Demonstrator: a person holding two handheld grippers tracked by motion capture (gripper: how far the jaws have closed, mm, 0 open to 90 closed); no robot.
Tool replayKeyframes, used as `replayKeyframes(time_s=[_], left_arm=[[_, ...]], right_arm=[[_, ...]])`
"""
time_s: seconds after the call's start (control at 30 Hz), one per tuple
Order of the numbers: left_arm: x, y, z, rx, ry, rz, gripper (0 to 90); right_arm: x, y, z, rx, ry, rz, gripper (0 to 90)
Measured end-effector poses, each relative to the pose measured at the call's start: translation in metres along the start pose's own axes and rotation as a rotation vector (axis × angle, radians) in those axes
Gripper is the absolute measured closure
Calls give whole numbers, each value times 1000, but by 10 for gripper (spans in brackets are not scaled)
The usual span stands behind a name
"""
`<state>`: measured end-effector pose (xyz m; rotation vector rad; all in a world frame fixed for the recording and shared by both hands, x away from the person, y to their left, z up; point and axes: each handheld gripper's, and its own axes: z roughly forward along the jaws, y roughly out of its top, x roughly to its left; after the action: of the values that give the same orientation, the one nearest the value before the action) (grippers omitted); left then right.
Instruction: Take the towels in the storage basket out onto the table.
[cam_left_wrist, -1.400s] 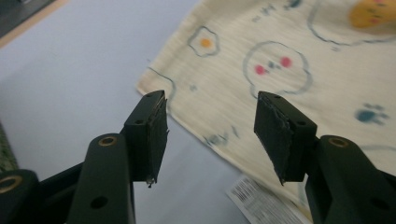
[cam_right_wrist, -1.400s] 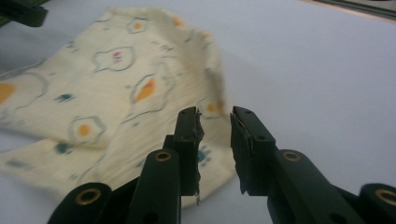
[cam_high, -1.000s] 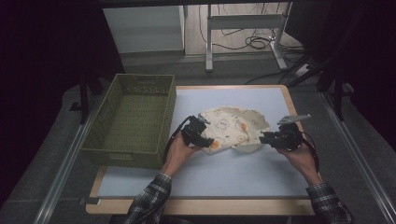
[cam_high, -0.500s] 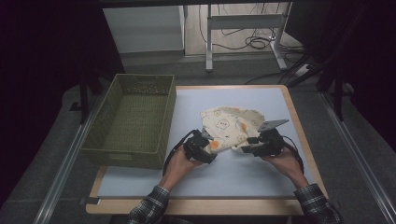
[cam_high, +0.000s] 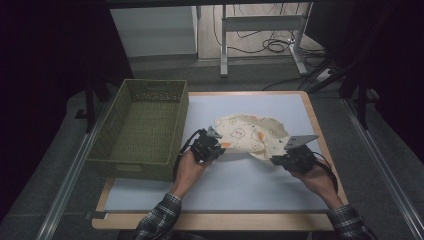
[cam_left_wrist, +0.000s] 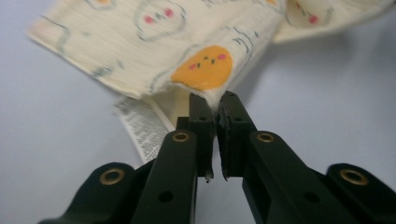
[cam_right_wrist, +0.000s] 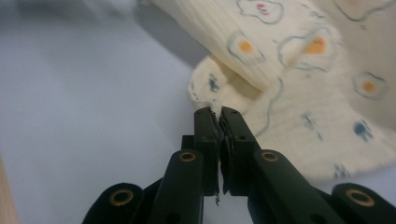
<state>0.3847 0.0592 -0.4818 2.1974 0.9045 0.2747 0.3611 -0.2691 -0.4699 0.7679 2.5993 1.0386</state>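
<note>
Just left of my left jaws a white care tag (cam_left_wrist: 140, 126) hangs from the cloth (cam_left_wrist: 154, 51); its print is too blurred to read.

Both grippers have just closed onto the cloth (cam_high: 252, 134). The left gripper (cam_left_wrist: 216, 103) pinches its near edge. The right gripper (cam_right_wrist: 217, 114) moved inward to the right corner.

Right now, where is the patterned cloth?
In the high view the patterned cloth lies on the table mat, right of the green basket, its near edge pinched between the left tongs and right tongs.
</note>
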Motion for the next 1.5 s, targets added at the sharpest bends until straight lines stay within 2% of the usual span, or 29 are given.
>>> replayKeyframes(time_s=[0.07,0.1,0.27,0.3,0.33,0.37,0.43,0.5,0.6,0.67,0.7,0.8,0.87,0.97,1.0,1.03,1.1,1.13,1.27,1.33,1.4,1.43,1.47,1.5], left_arm=[[2,2,-3,-11,8,-5,833],[6,6,-7,-20,27,-10,829],[14,16,-3,-9,66,-23,807],[17,19,5,17,115,-10,801],[17,19,5,17,115,-10,793],[21,19,17,59,143,-18,766],[25,15,33,105,142,-29,693],[23,10,38,113,143,-31,631],[19,6,30,86,143,-41,522],[18,5,24,74,145,-45,487],[14,3,11,44,143,-41,480],[7,-3,-7,19,128,-29,480],[4,-5,-12,13,117,-24,494],[-10,-17,-22,-4,67,-5,523],[-10,-17,-22,-4,67,-5,533],[-17,-24,-22,-4,37,6,547],[-20,-28,-21,-2,25,8,562],[-24,-34,-15,8,12,10,570],[-23,-42,-1,29,9,-8,558],[-18,-47,10,44,6,-27,568],[-17,-48,13,49,-8,-41,649],[-17,-49,16,52,-29,-48,649],[-18,-51,17,58,-63,-57,792],[-18,-51,17,61,-77,-56,839]], right_arm=[[-1,-4,-6,-1,-8,5,857],[-4,-13,-17,-2,-25,14,857],[-19,-38,-42,-11,-81,76,855],[-22,-43,-45,-12,-86,93,855],[-25,-48,-47,-11,-88,108,854],[-28,-52,-47,-5,-88,120,850],[-32,-61,-43,14,-77,146,805],[-32,-69,-39,26,-70,158,737],[-31,-78,-43,30,-76,168,666],[-31,-81,-49,26,-86,176,643],[-31,-82,-52,20,-91,180,637],[-28,-85,-60,8,-99,183,634],[-27,-86,-62,8,-101,187,635],[-23,-86,-67,-10,-91,201,642],[-23,-86,-67,-10,-91,201,642],[-20,-85,-66,-18,-81,204,670],[-19,-84,-65,-20,-73,203,689],[-16,-84,-60,-20,-64,196,713],[-14,-83,-51,-17,-42,198,720],[-11,-85,-40,1,-42,185,689],[-10,-86,-36,14,-50,177,673],[-9,-88,-32,28,-60,164,670],[-6,-91,-28,26,-80,149,707],[-5,-92,-29,24,-91,147,764]])
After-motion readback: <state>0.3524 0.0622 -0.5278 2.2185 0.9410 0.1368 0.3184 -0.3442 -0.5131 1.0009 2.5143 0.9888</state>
